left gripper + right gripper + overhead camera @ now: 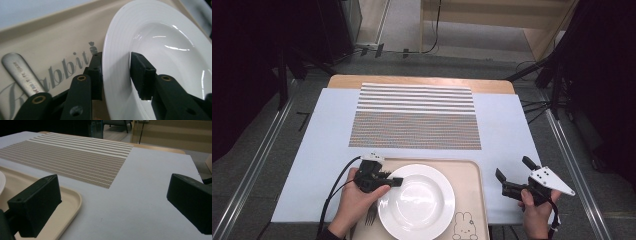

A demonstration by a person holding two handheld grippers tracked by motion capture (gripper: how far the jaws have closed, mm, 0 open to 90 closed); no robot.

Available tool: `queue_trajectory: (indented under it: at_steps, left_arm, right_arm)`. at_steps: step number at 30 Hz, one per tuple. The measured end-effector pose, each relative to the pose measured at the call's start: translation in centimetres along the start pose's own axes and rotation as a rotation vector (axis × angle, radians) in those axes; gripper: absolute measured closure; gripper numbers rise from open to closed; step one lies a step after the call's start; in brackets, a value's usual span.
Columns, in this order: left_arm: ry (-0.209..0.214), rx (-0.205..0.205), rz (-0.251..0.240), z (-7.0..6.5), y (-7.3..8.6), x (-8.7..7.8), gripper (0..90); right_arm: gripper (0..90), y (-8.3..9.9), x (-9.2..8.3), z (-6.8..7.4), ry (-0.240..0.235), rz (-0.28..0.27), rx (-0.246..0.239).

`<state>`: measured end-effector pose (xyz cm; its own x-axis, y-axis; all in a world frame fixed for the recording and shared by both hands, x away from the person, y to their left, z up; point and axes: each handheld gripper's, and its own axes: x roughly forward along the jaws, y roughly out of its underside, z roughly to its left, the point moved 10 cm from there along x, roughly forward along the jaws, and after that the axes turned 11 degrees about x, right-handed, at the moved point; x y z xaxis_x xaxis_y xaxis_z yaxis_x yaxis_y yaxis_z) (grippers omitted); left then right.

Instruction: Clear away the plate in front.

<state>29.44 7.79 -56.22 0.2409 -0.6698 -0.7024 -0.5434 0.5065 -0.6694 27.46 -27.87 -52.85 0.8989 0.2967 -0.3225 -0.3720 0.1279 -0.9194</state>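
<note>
A white plate [416,201] sits on a beige tray [474,172] at the near edge of the surface [504,120], its left rim standing between the fingers [96,75] of the left gripper [388,179]. In the left gripper view one finger lies outside the rim, over the tray, and the other inside, over the plate's sloping brim; a gap shows between the inner finger and the china, so the fingers are partly open and not clamped on it. Whether the outer finger touches the rim cannot be told. A fork [371,215] lies on the tray just left of the plate, its middle hidden under the left hand [354,202]; its handle [21,72] shows beside the tray's printed lettering. The tray's near edge is cut off by the frame. The right gripper [514,172] hovers to the right of the tray, well apart from the plate, its fingers spread wide with nothing between them. Beyond the tray, a striped placemat [414,116] lies flat, with bare surface on either side.
</note>
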Motion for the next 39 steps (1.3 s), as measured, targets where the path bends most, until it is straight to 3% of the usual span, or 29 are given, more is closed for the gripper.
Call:
queue_trajectory:
  at_steps: [3, 7, 14, 16, 18, 23, 39]
  left_arm:
    - [0.003, 0.028, -0.068, 0.0, -0.9, -1.1, 39.2]
    - [-0.009, 0.048, -0.171, 0.5, -1.5, -2.7, 28.6]
    - [-0.072, 0.103, -0.267, 1.8, -1.4, -4.8, 10.9]
    - [-0.084, 0.106, -0.287, 2.0, -1.3, -5.3, 9.6]
    - [-0.080, 0.106, -0.307, 2.3, -1.3, -5.8, 2.8]
    - [-0.085, 0.123, -0.346, 2.9, -0.9, -7.0, 0.0]
    - [-0.217, 0.116, -0.413, 6.2, 0.7, -10.7, 0.0]
  right_arm:
    - [0.0, 0.0, 0.0, -0.1, 0.000, -0.001, 0.002]
    - [0.0, 0.0, 0.0, 0.0, 0.000, 0.001, 0.001]
    - [0.0, 0.0, 0.1, 0.0, 0.001, 0.001, 0.001]
    - [0.0, 0.0, 0.1, 0.0, 0.001, 0.002, 0.001]
    - [0.0, 0.1, 0.1, 0.0, 0.001, 0.002, -0.001]
    - [0.0, 0.0, 0.1, -0.1, 0.000, 0.000, 0.001]
    - [0.0, 0.1, 0.2, -0.2, 0.005, 0.005, -0.002]
